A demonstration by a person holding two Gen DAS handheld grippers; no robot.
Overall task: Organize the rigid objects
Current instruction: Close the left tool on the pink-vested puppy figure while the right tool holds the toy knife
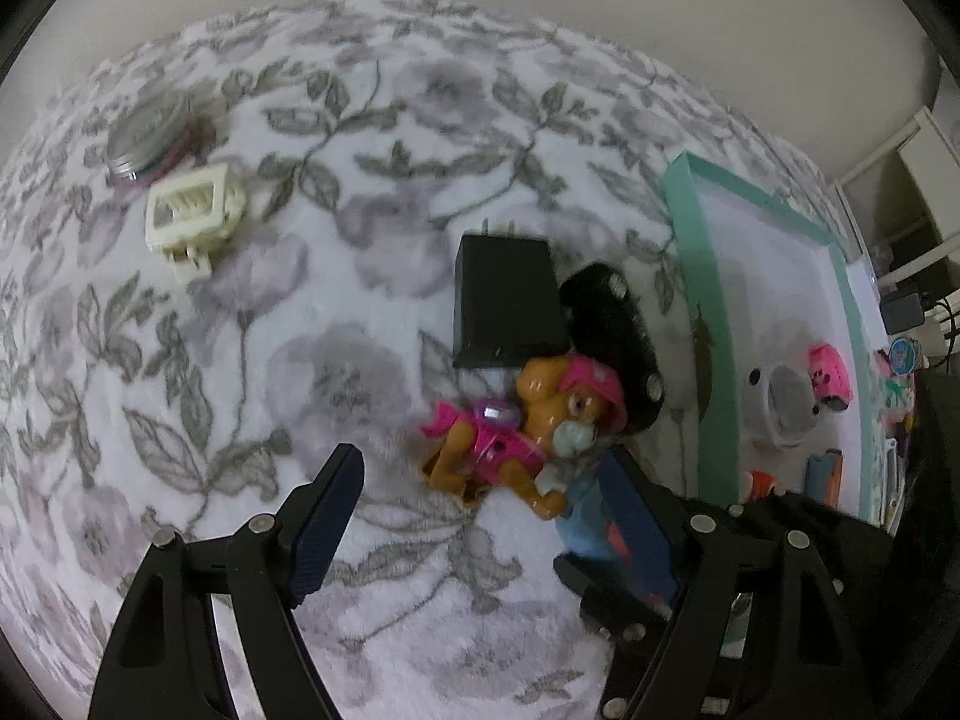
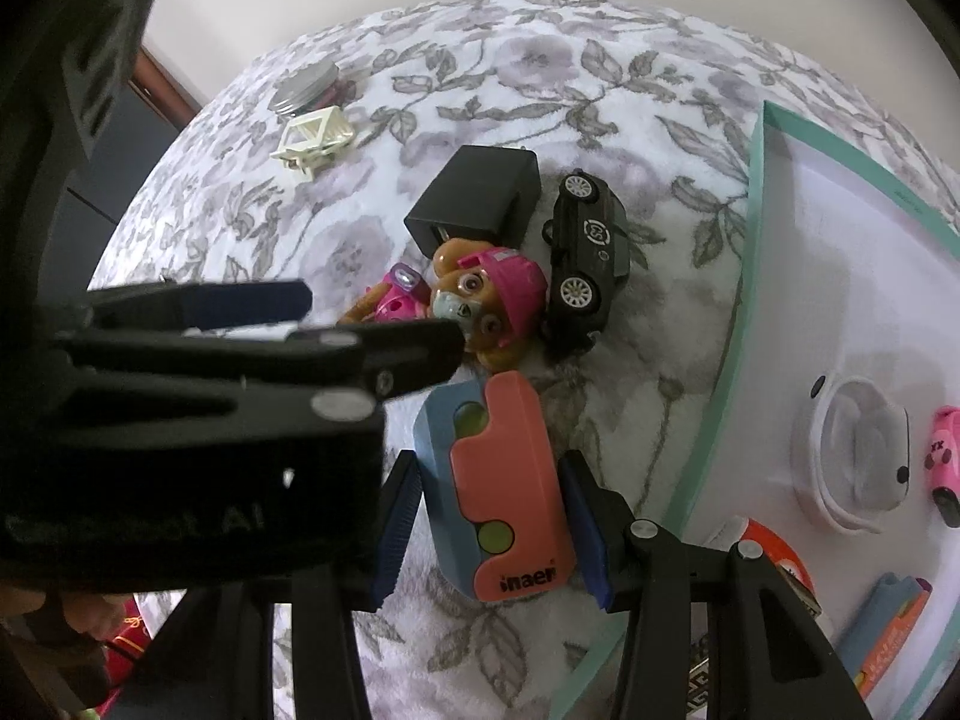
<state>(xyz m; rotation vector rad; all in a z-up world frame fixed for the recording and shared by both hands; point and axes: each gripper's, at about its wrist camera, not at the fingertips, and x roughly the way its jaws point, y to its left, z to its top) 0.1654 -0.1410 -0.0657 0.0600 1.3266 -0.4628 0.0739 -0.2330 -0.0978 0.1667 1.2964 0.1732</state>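
My right gripper (image 2: 489,531) is shut on a blue and salmon-pink rectangular toy (image 2: 495,480), held above the blanket. My left gripper (image 1: 480,516) is open, its jaws either side of a toy puppy (image 1: 522,426) with a pink cap, which lies on the blanket; the puppy also shows in the right wrist view (image 2: 480,300). Behind it lie a black charger block (image 1: 507,300) and a black toy car (image 2: 585,252). A teal-rimmed white tray (image 2: 756,240) at the right holds several small toys.
A cream plastic clip (image 1: 192,216) and a metal jar lid (image 1: 147,132) lie at the far left on the floral blanket (image 1: 300,360). In the tray are a white round gadget (image 2: 852,456) and a pink toy car (image 2: 945,468).
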